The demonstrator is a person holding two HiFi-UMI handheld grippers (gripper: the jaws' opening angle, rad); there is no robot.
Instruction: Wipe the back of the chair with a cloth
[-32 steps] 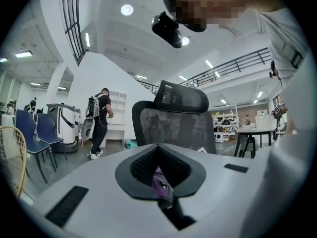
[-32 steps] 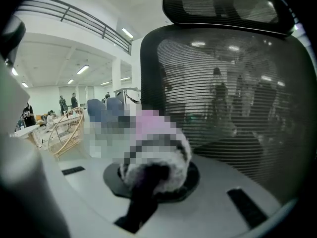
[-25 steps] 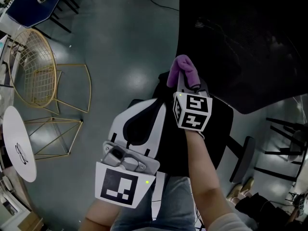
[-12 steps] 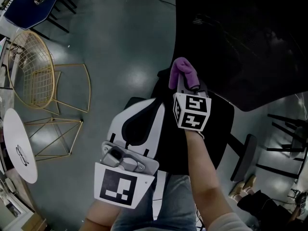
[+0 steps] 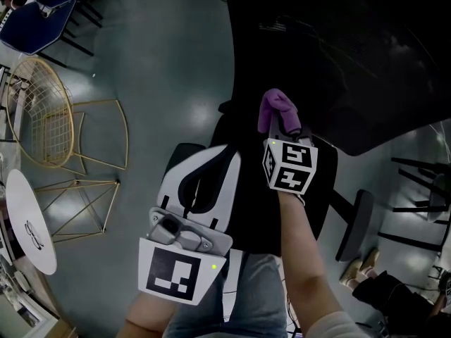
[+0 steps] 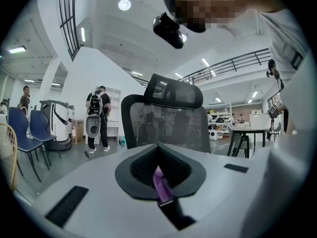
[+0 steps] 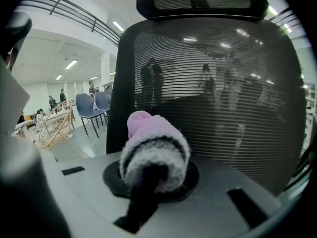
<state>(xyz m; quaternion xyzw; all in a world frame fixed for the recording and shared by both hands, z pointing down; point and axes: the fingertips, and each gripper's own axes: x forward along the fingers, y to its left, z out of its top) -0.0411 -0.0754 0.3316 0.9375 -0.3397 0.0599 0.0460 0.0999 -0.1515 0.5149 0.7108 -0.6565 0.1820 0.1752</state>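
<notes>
The black mesh office chair (image 5: 248, 189) stands just in front of me, seen from above. Its mesh back (image 7: 223, 98) and headrest (image 7: 198, 1) fill the right gripper view at close range. My right gripper (image 5: 280, 124) is shut on a bunched fluffy purple cloth (image 5: 276, 108), which sticks out past the jaw tips (image 7: 153, 143) toward the mesh. Whether it touches the mesh I cannot tell. My left gripper (image 5: 224, 159) is held lower left, jaws together, pointing at the chair back (image 6: 166, 118) from farther off. A thin purple strip shows in its jaw seam (image 6: 161, 185).
A gold wire chair (image 5: 46, 111) and a round white table (image 5: 28, 220) stand at the left, blue chairs (image 5: 42, 5) beyond. A large black tabletop (image 5: 338, 48) spreads at the upper right. People (image 6: 96, 118) stand far behind the chair, and a desk (image 6: 250, 133) is to the right.
The right gripper and cloth have shifted a little to the right along the chair back. The left gripper has held its place.
</notes>
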